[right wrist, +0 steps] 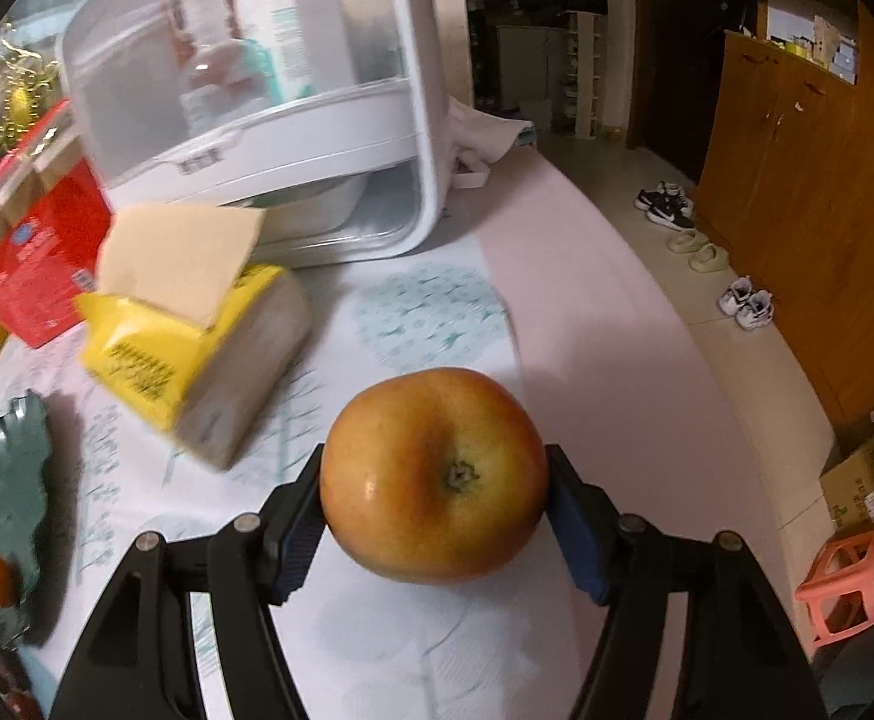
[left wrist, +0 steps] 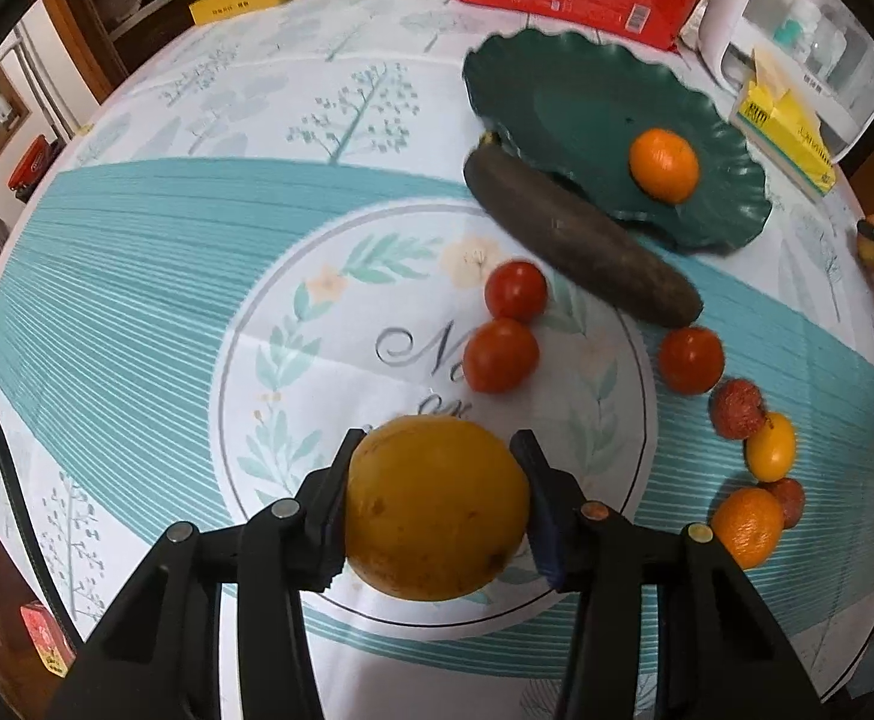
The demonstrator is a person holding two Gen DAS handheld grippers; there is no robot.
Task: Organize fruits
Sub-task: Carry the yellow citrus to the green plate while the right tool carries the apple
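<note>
L tongs [left wrist: 434, 504] clamped on yellow-orange fruit [left wrist: 437, 507] over tablecloth [left wrist: 137, 276], R tongs [right wrist: 434, 492] clamped on apple [right wrist: 434, 474], both apparently bound for green plate [left wrist: 562, 96], w/ one orange [left wrist: 663, 165] in it.

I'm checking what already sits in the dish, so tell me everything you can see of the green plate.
The green plate is dark teal with a wavy, scalloped rim and a smooth, glossy look. It lies flat on the patterned tablecloth near the far right of the table. One small orange rests inside it, toward the near side. A long dark cucumber lies along its near-left rim, seemingly touching. Neither tool touches it.
</note>
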